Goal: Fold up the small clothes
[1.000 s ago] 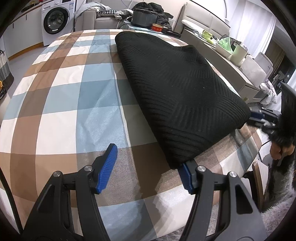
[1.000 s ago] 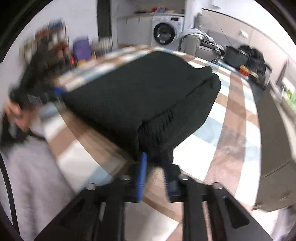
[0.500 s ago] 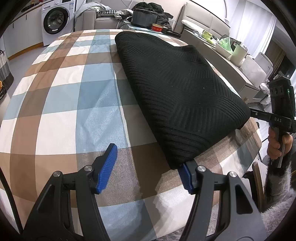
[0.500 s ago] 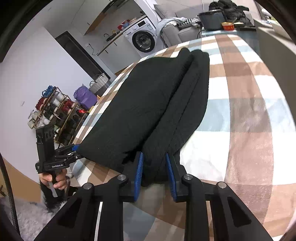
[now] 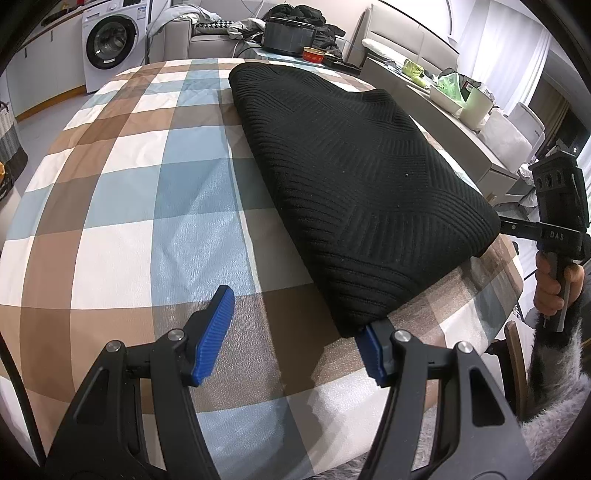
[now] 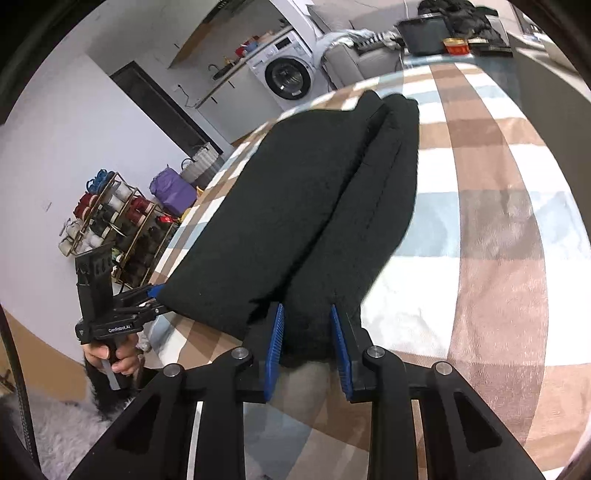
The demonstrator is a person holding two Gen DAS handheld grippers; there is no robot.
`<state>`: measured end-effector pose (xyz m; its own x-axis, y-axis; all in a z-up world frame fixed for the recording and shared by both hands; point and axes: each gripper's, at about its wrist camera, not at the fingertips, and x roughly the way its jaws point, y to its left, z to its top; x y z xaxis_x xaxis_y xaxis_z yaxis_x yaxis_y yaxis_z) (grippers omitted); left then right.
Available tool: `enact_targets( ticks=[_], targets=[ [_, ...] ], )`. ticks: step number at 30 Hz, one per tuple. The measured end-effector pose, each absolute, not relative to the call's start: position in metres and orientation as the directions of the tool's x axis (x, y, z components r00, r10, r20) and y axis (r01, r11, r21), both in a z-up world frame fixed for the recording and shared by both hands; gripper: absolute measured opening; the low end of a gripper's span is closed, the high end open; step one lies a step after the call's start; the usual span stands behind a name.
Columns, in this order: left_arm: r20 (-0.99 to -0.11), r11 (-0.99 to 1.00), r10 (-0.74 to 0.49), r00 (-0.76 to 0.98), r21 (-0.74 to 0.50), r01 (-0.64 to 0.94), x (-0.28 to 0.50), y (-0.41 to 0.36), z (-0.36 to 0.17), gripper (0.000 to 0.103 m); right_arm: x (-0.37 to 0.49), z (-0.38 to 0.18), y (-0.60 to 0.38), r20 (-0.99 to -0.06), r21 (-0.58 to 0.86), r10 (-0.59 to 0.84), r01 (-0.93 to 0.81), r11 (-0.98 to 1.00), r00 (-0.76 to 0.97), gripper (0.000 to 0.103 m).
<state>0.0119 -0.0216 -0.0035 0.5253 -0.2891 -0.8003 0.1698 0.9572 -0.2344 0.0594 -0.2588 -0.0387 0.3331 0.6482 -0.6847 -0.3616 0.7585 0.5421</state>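
Observation:
A black ribbed knit garment (image 5: pixel 362 177) lies folded lengthwise on the checked tablecloth (image 5: pixel 129 206). My left gripper (image 5: pixel 295 339) is open at the near corner; its right pad touches the garment's corner and nothing sits between the pads. In the right wrist view the garment (image 6: pixel 314 206) shows two stacked folds. My right gripper (image 6: pixel 306 343) has its blue pads around the near end of one fold, with a gap still between them. The left gripper (image 6: pixel 147 295) shows at the garment's other corner, and the right gripper's body (image 5: pixel 554 225) shows in the left wrist view.
The cloth-covered table ends just below both grippers. A washing machine (image 5: pixel 107 44), a sofa with dark clothes (image 5: pixel 295 22) and a red tin (image 5: pixel 314 55) stand beyond the far edge. A shelf of spools (image 6: pixel 110 221) stands by the wall, left of the table.
My right gripper has swung along the garment's end, and its pads have spread a little wider around the fold. My left gripper has stayed still and open.

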Motion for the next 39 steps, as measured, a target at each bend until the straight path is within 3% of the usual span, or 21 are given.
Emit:
enact_targets(
  ticks=[12,14,16,21,24,25,26,31,33,39],
  targets=[
    [-0.8,0.958,-0.286,0.527,-0.231,0.17,0.013,-0.022,-0.003,0.06,0.059,-0.042,-0.252,-0.668,0.56,0.666,-0.366,0.743,0.332,0.026],
    [-0.8,0.957,-0.288,0.526,-0.233,0.17,0.014,-0.022,-0.003,0.06,0.059,-0.045,-0.247,-0.68,0.531,0.641,-0.364,0.765,0.355,0.012],
    [-0.8,0.957,-0.289,0.526,-0.234,0.17,0.014,-0.022,-0.003,0.06,0.058,-0.042,-0.244,-0.687,0.507,0.621,-0.363,0.782,0.377,0.008],
    [-0.799,0.957,-0.289,0.528,-0.231,0.175,0.014,-0.022,-0.003,0.06,0.049,-0.003,-0.25,-0.619,0.448,0.595,-0.391,0.804,0.513,0.006],
    [-0.799,0.957,-0.289,0.528,-0.228,0.178,0.014,-0.023,-0.003,0.061,0.055,-0.014,-0.253,-0.685,0.384,0.519,-0.351,0.854,0.511,0.006],
    [-0.8,0.958,-0.285,0.528,-0.222,0.18,0.014,-0.023,-0.003,0.061,0.06,-0.035,-0.247,-0.763,0.317,0.448,-0.334,0.887,0.466,0.006],
    [-0.802,0.959,-0.281,0.528,-0.216,0.182,0.014,-0.024,-0.003,0.061,0.06,-0.035,-0.247,-0.763,0.317,0.448,-0.334,0.887,0.466,0.006],
    [-0.802,0.96,-0.278,0.528,-0.212,0.184,0.014,-0.025,-0.004,0.061,0.06,-0.035,-0.255,-0.794,0.28,0.402,-0.312,0.908,0.456,0.015],
    [-0.803,0.96,-0.277,0.528,-0.211,0.183,0.013,-0.025,-0.004,0.061,0.058,-0.026,-0.269,-0.764,0.307,0.417,-0.291,0.906,0.492,0.016],
    [-0.802,0.961,-0.276,0.529,-0.208,0.184,0.014,-0.025,-0.004,0.061,0.06,-0.015,-0.267,-0.613,0.554,0.651,-0.344,0.758,0.448,0.035]
  ],
)
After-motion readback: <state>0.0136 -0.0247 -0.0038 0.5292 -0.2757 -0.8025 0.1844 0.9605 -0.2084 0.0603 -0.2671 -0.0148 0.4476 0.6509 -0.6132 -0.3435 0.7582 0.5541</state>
